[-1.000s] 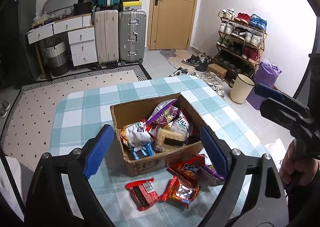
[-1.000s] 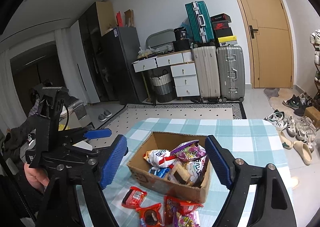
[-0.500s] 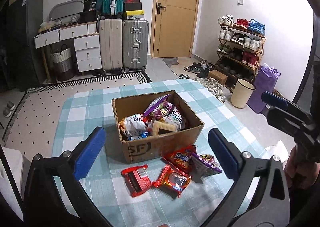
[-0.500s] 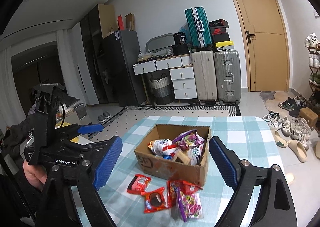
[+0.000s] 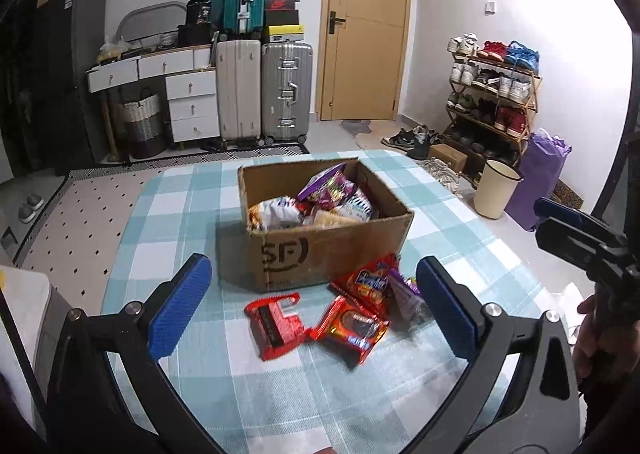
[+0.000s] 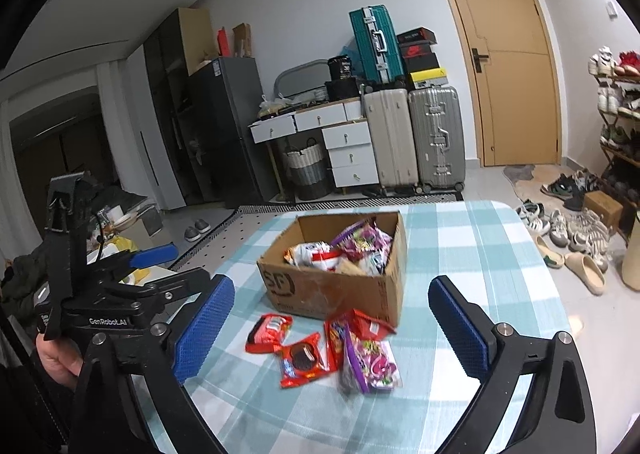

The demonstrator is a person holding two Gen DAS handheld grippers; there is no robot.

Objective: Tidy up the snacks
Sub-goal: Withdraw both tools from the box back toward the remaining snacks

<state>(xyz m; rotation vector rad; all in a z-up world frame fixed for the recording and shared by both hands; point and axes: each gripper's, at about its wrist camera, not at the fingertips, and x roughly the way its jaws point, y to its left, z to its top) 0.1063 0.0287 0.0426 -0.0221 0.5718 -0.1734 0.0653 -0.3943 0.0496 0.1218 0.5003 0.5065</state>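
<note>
A cardboard box [image 5: 332, 250] [image 6: 332, 288] holding several snack packs stands on the blue checked tablecloth [image 5: 180, 206] [image 6: 472, 250]. In front of it lie loose packs: a red pack [image 5: 276, 324] [image 6: 269, 333], a red cookie pack [image 5: 350, 328] [image 6: 301, 364], an orange-red pack [image 5: 370, 282] [image 6: 366, 328] and a purple candy bag [image 5: 402, 294] [image 6: 370, 364]. My left gripper [image 5: 312, 310] is open and empty, above the loose packs. My right gripper [image 6: 330, 330] is open and empty, also over them. Each gripper shows at the edge of the other's view.
Beyond the table are suitcases [image 5: 264, 86], a white drawer unit [image 5: 188, 102], a wooden door [image 5: 366, 26], a shoe rack [image 5: 494, 94] with shoes on the floor, a cream bin [image 5: 496, 194] and a purple bag [image 5: 538, 182]. A dark fridge [image 6: 224, 130] stands at left.
Both grippers have pulled back and away from the box, still open. The loose packs in front of the box have come fully into view.
</note>
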